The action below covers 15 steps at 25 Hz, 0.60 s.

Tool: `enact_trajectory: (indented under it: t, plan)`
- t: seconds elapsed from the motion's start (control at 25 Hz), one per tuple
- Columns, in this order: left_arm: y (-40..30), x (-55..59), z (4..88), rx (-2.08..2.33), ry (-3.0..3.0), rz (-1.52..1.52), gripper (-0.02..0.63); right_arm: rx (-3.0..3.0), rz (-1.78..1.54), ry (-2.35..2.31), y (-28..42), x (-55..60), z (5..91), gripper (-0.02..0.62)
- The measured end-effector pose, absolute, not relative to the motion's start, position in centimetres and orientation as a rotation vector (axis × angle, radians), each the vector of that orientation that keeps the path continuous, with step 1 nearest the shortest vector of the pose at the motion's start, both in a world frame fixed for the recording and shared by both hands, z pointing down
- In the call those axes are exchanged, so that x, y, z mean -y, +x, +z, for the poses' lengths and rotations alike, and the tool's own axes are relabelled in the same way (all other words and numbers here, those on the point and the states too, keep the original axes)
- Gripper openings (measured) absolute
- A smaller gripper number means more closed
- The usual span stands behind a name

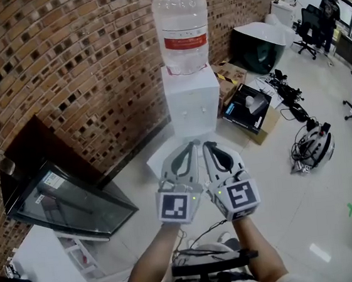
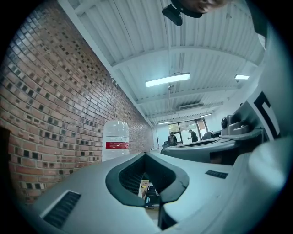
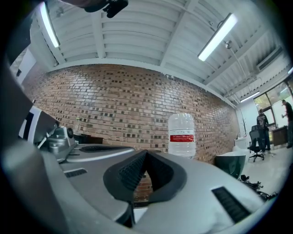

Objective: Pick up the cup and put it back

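Well, head view: left gripper (image 1: 193,144) and right gripper (image 1: 205,144) side by side before the water dispenser (image 1: 191,100) w/ its bottle (image 1: 181,29); left gripper view: jaws together, nothing btw them; right gripper view: same (cup unseen anywhere).

Your left gripper (image 1: 192,145) and right gripper (image 1: 205,144) cover the lowest front part of the water dispenser (image 1: 190,101) in the head view. Through the left gripper's pad opening, the small things (image 2: 147,194) are too little to name. The two people (image 2: 181,136) far behind are tiny.
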State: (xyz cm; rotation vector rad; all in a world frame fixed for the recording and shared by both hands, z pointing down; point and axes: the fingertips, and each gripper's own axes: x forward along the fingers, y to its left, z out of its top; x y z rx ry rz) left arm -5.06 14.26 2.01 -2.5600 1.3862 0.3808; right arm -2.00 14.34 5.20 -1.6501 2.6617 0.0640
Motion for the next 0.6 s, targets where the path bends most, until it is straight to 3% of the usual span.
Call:
enact_trajectory:
  t: [0.6]
  plan:
    - [-6.7, -14.8, 2.5, -1.378, -2.563, 0.353, -0.006, -2.677, 0.103, -1.634, -3.8, -14.7, 5.2, 0.003]
